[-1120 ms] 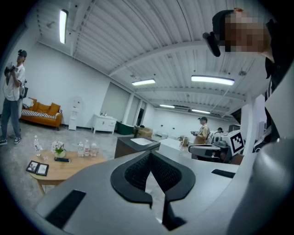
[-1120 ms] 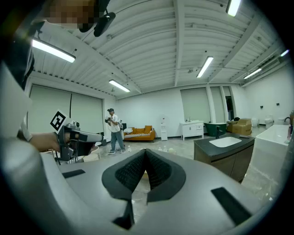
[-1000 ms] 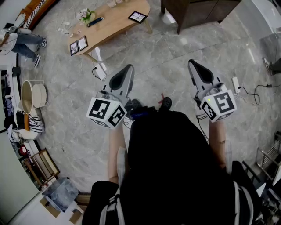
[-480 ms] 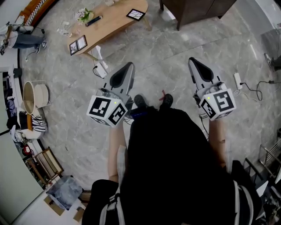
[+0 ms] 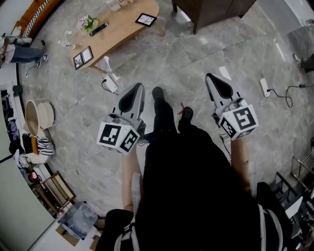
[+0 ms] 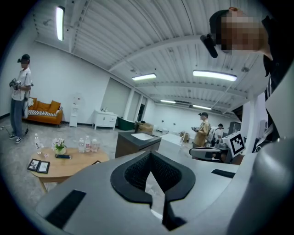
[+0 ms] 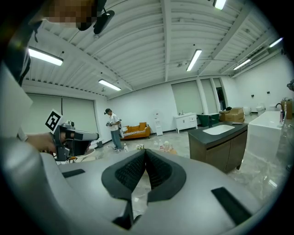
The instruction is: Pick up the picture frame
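Observation:
Across the marble floor stands a wooden table [image 5: 122, 24] that carries a black picture frame [image 5: 146, 19] at its right end and a hinged double frame [image 5: 83, 57] at its left end. My left gripper [image 5: 137, 89] and right gripper [image 5: 213, 79] hover over the floor well short of the table; both are shut and hold nothing. In the left gripper view the shut left gripper [image 6: 149, 154] points past the table [image 6: 69, 169], where the double frame [image 6: 38, 165] lies. The right gripper view shows the shut right gripper [image 7: 144, 151] aimed into the room.
A dark cabinet [image 5: 211, 12] stands at the far right of the table. A power strip with cable [image 5: 264, 88] lies on the floor at right. A white plug and cord [image 5: 110, 83] sit by a table leg. A flower pot [image 5: 86, 22] is on the table. A person [image 5: 19, 51] stands far left.
The person holding the grippers has stepped forward, one shoe now ahead between the grippers. The table and cabinet have slid towards the top left of the head view. Both grippers stay shut.

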The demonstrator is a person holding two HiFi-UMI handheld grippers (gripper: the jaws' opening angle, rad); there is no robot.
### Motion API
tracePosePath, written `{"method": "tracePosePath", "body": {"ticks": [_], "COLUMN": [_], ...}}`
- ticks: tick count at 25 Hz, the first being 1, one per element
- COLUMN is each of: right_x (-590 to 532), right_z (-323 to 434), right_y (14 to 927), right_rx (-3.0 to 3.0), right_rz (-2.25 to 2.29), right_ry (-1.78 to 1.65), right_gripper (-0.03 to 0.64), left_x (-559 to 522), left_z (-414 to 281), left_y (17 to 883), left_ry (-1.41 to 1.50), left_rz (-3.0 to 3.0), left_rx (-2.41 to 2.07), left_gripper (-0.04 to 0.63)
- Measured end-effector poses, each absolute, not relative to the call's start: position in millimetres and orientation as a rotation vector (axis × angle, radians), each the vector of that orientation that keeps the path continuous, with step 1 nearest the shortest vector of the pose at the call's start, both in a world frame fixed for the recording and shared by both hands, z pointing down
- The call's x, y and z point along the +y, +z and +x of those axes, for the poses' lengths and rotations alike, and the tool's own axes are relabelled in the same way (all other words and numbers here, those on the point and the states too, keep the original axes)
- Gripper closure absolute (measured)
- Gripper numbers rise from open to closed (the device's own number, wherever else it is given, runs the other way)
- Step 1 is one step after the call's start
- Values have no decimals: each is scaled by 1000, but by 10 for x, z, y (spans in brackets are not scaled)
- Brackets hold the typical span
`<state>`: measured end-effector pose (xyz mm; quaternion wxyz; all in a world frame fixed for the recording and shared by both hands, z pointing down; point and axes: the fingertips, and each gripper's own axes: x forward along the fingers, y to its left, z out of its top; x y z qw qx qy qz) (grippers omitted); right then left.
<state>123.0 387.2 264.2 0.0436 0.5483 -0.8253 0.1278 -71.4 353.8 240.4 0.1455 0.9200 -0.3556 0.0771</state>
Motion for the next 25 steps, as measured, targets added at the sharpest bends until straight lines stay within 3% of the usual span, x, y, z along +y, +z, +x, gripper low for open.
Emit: {"method": "tracePosePath", "body": {"ticks": [25], "right_x": [1358], "right_z": [394], "right_y": [2392], "right_rx": [-2445], "right_rz": [1738], "right_ry": [327], "right_gripper": [603], "left_x": [925], "left_z": [-1425], "left_y": [2226], "left_ry": [100], "left_rz": [2769], "left_rx": [-887], "left_gripper": [583]}}
